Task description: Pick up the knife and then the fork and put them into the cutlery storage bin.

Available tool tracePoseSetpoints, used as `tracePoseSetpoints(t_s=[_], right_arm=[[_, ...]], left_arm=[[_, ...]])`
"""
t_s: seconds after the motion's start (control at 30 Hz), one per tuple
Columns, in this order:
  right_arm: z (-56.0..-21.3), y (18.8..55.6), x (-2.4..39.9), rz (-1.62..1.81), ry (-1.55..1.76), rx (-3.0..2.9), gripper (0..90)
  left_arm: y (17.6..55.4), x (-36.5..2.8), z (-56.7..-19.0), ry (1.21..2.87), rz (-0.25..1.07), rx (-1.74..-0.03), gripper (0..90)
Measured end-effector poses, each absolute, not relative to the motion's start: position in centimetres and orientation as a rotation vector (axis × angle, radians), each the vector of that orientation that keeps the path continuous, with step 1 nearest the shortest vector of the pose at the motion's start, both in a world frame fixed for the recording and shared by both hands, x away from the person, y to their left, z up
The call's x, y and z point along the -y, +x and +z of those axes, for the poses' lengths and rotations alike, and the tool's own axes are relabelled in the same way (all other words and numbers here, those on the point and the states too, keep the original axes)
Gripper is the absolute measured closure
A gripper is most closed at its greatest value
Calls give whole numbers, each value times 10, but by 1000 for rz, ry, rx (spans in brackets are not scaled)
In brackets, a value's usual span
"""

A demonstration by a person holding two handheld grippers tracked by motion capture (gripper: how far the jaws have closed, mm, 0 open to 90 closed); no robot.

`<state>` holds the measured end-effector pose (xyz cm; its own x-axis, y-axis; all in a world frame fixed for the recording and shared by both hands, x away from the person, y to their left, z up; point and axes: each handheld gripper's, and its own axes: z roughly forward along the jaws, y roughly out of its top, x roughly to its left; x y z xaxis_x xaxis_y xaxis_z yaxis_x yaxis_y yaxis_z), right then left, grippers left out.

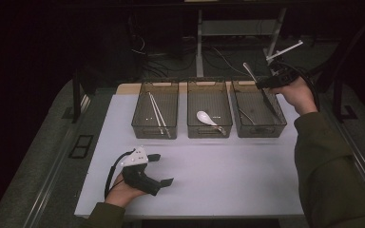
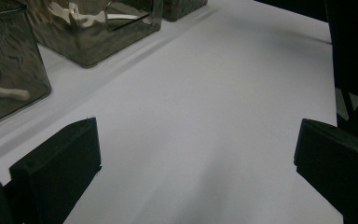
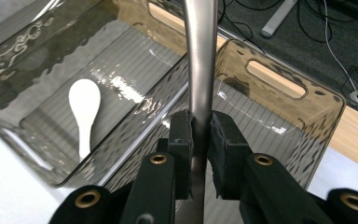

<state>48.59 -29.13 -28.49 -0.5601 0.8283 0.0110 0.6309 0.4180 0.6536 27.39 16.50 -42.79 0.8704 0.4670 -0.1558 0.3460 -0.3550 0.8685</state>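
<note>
Metal spoon with a long grey handle (image 3: 200, 70) sits pinched between the pads of the right gripper (image 3: 200, 140), jaws pressed tight on the handle, bowl end raised above the far rim of the right-hand smoked clear plastic bin (image 1: 259, 114). Right hand (image 1: 298, 95) is extended forward over that bin's far right corner, forearm in a dark green sleeve (image 1: 325, 161) along the table's right edge. Left gripper (image 1: 161, 168) rests low over the white tabletop (image 1: 218, 166) near the front left, jaws spread wide with nothing between them; left hand (image 1: 123, 190) grips it from below. Middle bin (image 1: 209, 109) holds a white ceramic soup spoon (image 1: 208, 118); left bin (image 1: 155, 109) holds pale chopsticks (image 1: 158, 114). Bare white surface lies between the bins and the front edge.
</note>
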Motion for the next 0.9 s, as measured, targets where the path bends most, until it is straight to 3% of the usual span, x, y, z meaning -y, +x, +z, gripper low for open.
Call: tracePoseSetpoints(t_s=[0.9], right_arm=[[-351, 500, 306, 825, 1357, -2360, 790]], left_arm=[[274, -165, -428, 1972, 139, -603, 0]])
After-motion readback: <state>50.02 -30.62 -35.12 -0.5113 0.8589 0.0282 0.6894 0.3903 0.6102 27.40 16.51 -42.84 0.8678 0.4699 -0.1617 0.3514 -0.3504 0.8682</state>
